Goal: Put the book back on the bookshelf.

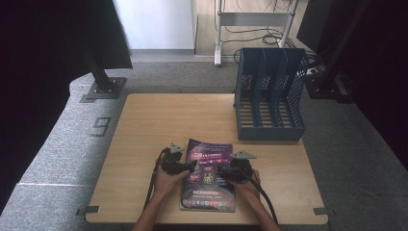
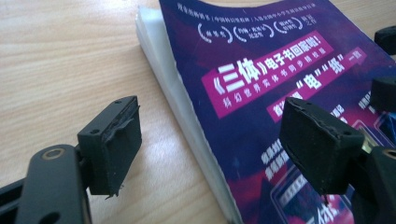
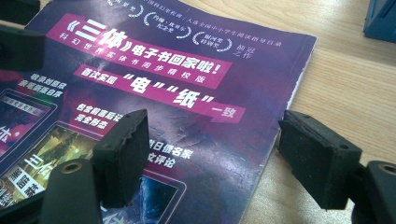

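A purple paperback book with white and pink print lies flat near the front edge of the wooden table. My left gripper is low at the book's left edge, open. In the left gripper view the left gripper has one pad over bare wood and the other over the cover, neither pressing. My right gripper is at the book's right side, also open. In the right gripper view the right gripper straddles the right edge of the book, pads clear of it.
A blue slotted file rack stands at the table's far right; its corner shows in the right gripper view. Bare wood spreads across the left and far middle of the table. Dark stands and grey carpet surround the table.
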The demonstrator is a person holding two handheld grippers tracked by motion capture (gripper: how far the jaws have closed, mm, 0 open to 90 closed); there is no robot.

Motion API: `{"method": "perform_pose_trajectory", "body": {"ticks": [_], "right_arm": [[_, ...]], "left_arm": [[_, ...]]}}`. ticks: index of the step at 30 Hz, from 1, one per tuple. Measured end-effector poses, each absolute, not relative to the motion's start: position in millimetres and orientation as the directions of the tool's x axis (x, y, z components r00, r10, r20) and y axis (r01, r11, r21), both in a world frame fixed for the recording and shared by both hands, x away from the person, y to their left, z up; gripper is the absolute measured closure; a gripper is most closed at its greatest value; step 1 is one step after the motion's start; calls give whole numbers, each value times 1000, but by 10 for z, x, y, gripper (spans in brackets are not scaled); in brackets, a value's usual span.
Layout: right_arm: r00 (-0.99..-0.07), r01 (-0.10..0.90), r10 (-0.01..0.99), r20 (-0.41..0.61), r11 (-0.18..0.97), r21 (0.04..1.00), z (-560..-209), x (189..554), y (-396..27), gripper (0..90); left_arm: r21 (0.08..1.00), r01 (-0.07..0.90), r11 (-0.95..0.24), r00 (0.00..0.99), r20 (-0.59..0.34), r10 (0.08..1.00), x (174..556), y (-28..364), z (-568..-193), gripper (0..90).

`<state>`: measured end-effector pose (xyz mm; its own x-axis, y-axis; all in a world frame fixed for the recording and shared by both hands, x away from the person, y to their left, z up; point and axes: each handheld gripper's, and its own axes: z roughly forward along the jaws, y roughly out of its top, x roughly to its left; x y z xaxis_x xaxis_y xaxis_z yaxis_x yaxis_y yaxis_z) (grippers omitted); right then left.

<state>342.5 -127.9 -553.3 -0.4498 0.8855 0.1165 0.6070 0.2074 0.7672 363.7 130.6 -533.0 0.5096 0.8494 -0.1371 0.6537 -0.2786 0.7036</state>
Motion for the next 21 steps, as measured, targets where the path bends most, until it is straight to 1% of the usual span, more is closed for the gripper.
{"method": "perform_pose_trajectory", "body": {"ticks": [9, 21], "right_arm": [[-452, 608, 884, 119, 207, 766, -5534, 3430, -1283, 241], [-452, 607, 884, 118, 208, 767, -5534, 3430, -1283, 242]], "left_arm": [[679, 675, -289, 508, -143, 850, 3697, 1212, -5395, 204], [674, 679, -290, 510, -149, 847, 3692, 1130, -5415, 202]]}}
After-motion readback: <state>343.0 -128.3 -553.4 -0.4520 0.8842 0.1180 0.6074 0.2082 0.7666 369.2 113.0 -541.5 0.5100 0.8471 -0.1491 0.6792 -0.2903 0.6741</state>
